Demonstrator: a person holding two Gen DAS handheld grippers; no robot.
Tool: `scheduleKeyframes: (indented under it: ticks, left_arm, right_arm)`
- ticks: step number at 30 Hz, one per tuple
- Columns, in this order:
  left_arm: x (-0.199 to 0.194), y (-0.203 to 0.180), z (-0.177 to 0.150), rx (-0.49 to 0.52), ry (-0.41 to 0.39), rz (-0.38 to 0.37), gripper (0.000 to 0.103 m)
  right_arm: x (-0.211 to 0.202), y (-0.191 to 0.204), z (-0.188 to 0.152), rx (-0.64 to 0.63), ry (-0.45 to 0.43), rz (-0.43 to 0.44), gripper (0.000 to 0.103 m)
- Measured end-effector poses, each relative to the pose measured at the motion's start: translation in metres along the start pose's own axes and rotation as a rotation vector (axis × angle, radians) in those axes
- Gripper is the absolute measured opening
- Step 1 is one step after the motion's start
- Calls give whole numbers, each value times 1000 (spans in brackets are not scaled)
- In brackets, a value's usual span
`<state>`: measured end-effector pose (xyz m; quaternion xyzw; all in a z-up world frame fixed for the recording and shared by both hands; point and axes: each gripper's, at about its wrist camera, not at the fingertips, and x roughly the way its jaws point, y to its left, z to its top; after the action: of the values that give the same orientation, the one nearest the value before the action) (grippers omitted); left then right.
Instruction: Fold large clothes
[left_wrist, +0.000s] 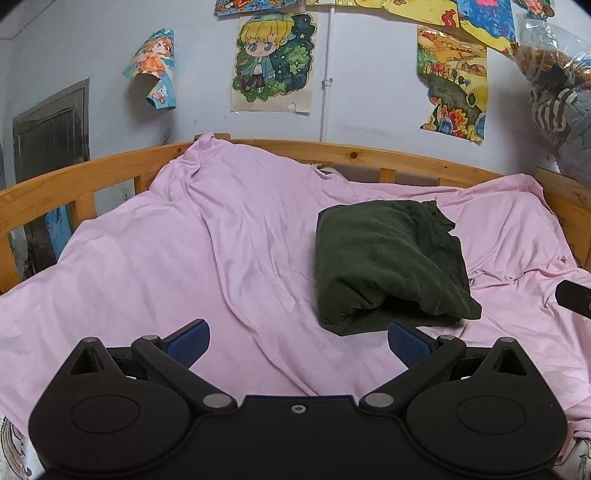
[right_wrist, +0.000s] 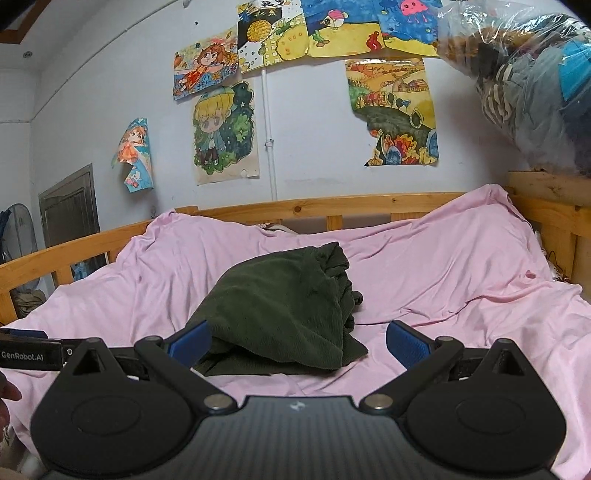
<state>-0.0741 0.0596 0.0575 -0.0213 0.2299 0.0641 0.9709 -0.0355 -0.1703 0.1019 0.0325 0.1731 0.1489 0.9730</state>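
Note:
A dark green garment lies folded into a thick bundle on the pink sheet, right of centre in the left wrist view. It sits centre in the right wrist view. My left gripper is open and empty, hovering just in front of and left of the bundle. My right gripper is open and empty, just in front of the bundle's near edge. The tip of the right gripper shows at the right edge of the left wrist view; the left gripper's body shows at the left edge of the right wrist view.
A wooden bed rail runs round the back and sides of the bed. Drawings hang on the pale blue wall. A plastic bag of clothes sits on the right bedpost. A dark door is at left.

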Motion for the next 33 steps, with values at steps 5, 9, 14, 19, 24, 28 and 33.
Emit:
scheduleKeyframes:
  ticks: [5, 9, 14, 19, 24, 28, 33]
  left_arm:
    - [1, 3, 1, -7, 2, -2, 102]
    - [1, 4, 1, -10, 3, -3, 102]
    - [-1, 6, 1, -21, -3, 4, 102]
    - [-2, 6, 0, -33, 0, 6, 102]
    - [-1, 8, 0, -43, 7, 9, 102]
    - [-1, 9, 0, -44, 8, 10, 102]
    - [-1, 9, -1, -46, 9, 11, 102]
  right_arm:
    - [-1, 1, 0, -10, -1, -4, 103]
    - [0, 1, 0, -14, 4, -6, 103]
    - [0, 0, 0, -16, 6, -6, 103]
    - [0, 0, 0, -16, 6, -6, 103]
    - [1, 0, 0, -17, 7, -8, 103]
    - [1, -1, -1, -17, 6, -9, 103]
    - [1, -3, -1, -18, 6, -10, 103]
